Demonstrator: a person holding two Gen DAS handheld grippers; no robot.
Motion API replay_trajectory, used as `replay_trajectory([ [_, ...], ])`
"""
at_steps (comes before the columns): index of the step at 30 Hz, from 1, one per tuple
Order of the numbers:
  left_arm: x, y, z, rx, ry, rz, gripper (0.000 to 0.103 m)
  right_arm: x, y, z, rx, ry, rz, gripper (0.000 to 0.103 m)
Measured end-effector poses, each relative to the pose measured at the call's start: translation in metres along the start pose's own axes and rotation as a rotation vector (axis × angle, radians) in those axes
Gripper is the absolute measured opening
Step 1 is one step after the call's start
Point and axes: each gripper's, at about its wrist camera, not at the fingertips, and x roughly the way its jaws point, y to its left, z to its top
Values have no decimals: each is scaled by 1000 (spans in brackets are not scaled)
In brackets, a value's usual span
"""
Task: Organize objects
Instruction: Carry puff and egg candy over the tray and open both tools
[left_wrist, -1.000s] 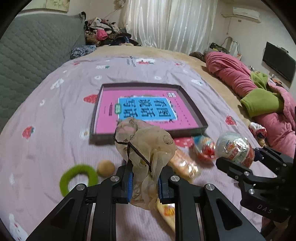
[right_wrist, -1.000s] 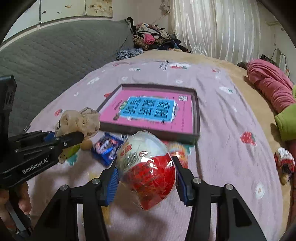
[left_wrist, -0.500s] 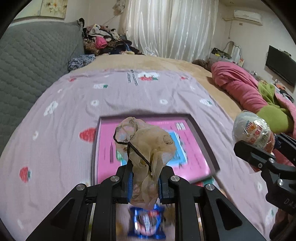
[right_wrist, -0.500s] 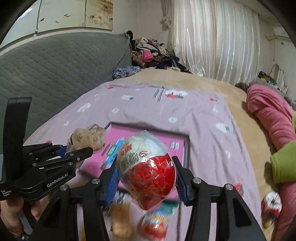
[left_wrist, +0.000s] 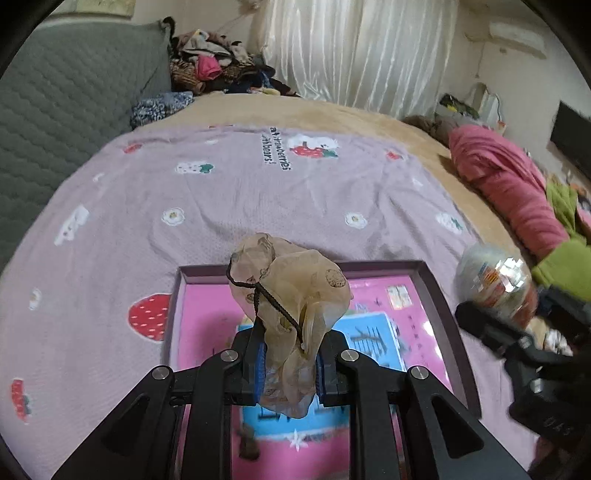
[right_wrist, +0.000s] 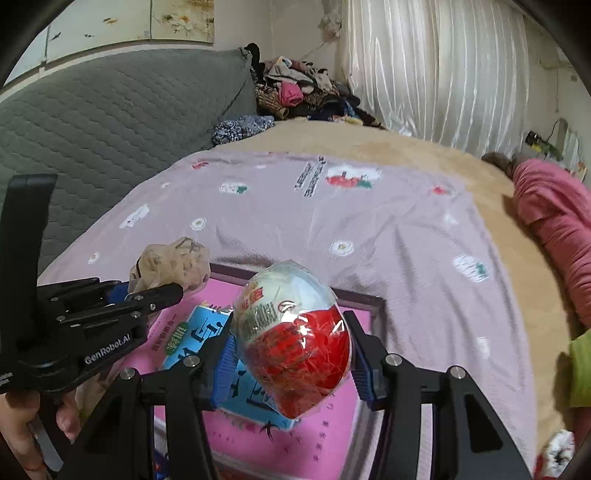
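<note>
My left gripper (left_wrist: 290, 363) is shut on a crumpled beige pouch (left_wrist: 288, 291) with a black drawstring, held above the shallow dark-rimmed box (left_wrist: 448, 314) with a pink and blue printed floor. My right gripper (right_wrist: 291, 360) is shut on a large red and white wrapped egg (right_wrist: 295, 336), also over the box (right_wrist: 364, 297). The left gripper with the pouch (right_wrist: 171, 264) shows at the left of the right wrist view. In the left wrist view the egg (left_wrist: 495, 288) in the right gripper sits blurred at the right. A small brown thing (left_wrist: 249, 445) lies on the box floor.
The box lies on a lilac bedspread (left_wrist: 258, 199) with strawberry prints. A grey quilted headboard (right_wrist: 110, 118) stands at the left, a clothes pile (right_wrist: 295, 88) at the far end, pink and green bedding (left_wrist: 517, 195) at the right. A person's hand (right_wrist: 22, 424) holds the left gripper.
Both grippers moved forward over the bed with their loads, from before the box to above it. The loose toys and snacks in front of the box have dropped out of view.
</note>
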Motion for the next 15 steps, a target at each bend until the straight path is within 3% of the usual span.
replay_trajectory([
  [4,23,8,-5,-28,19,-10,20,30,-10,-8,16,25,25,53],
  [15,75,14,-19,-35,77,-30,20,88,-16,-13,-23,86,-35,53],
])
